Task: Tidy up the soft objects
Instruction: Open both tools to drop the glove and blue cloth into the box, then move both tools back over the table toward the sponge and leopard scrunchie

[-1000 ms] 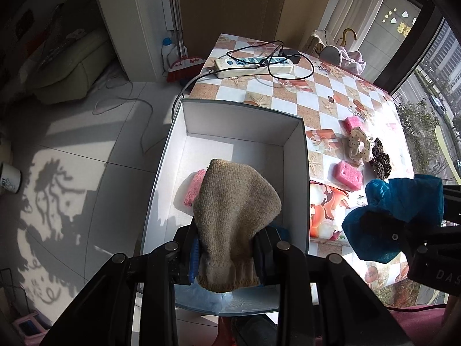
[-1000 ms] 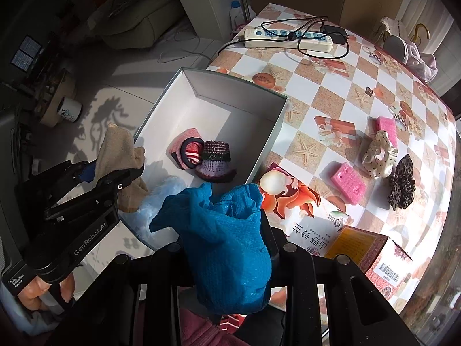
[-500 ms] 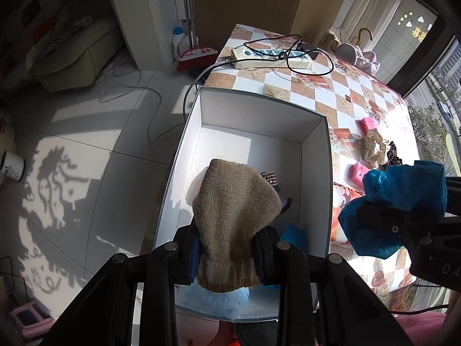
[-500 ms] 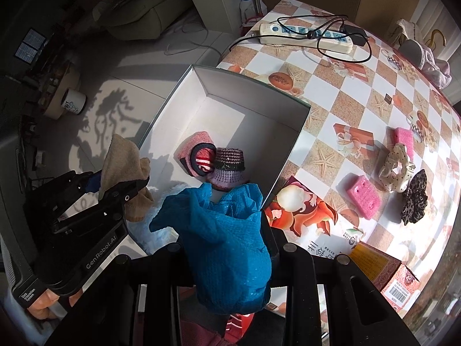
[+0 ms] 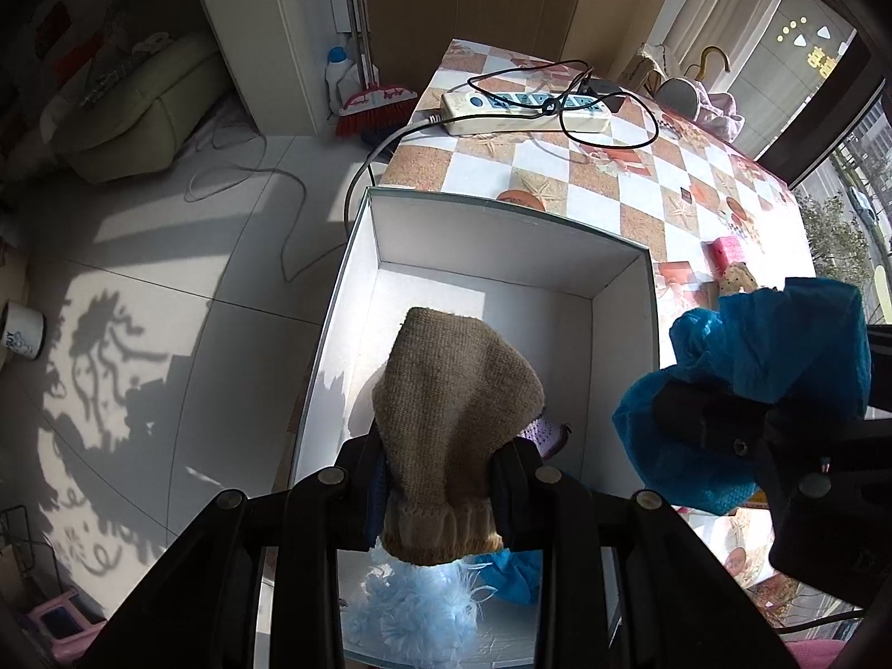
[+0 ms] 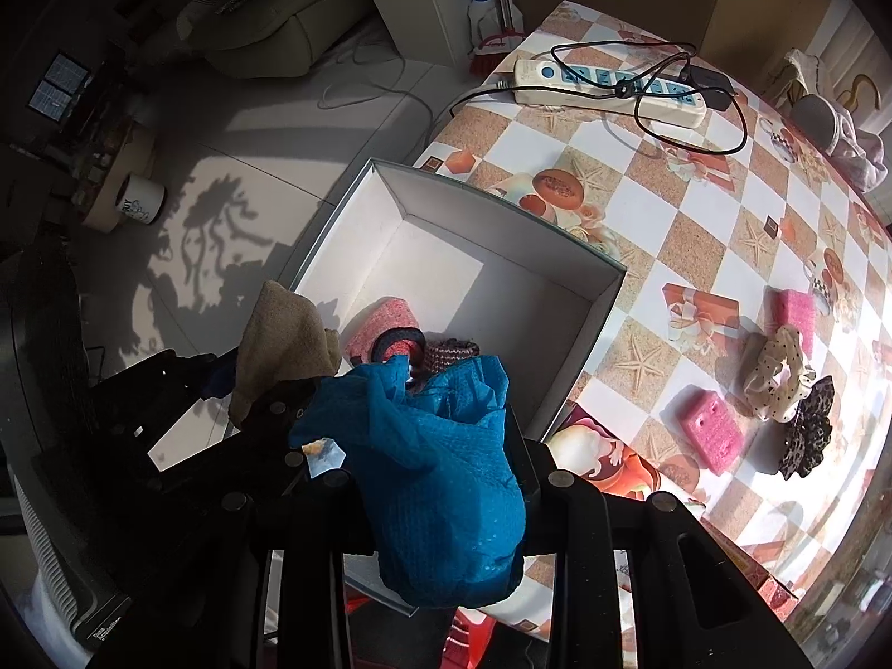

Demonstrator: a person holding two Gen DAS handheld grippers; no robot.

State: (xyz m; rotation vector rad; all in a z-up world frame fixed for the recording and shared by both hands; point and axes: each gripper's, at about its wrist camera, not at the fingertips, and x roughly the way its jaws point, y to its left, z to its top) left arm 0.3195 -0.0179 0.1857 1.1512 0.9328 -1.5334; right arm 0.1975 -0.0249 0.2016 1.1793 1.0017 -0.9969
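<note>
The white box [image 5: 619,284] sits at the table's [image 5: 641,189] edge, so a shove could tip it off. Above it, the left gripper [image 5: 440,479] is clamped on a tan knit hat [image 5: 454,412], long axis along the fingers, crown pointing forward. The right gripper [image 6: 440,463] pinches a blue cloth [image 6: 440,479] that may snag the rim.

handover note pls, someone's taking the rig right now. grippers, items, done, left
Left gripper: shut on the tan knit hat, held over the white box.
Right gripper: shut on the blue cloth, at the box's near right corner.
Done: pink-striped knit piece, purple knit piece and light blue fluffy item lie in the box.
Left: drop both held items in; two pink sponges, cream scrunchie and dark scrunchie are on the table.
</note>
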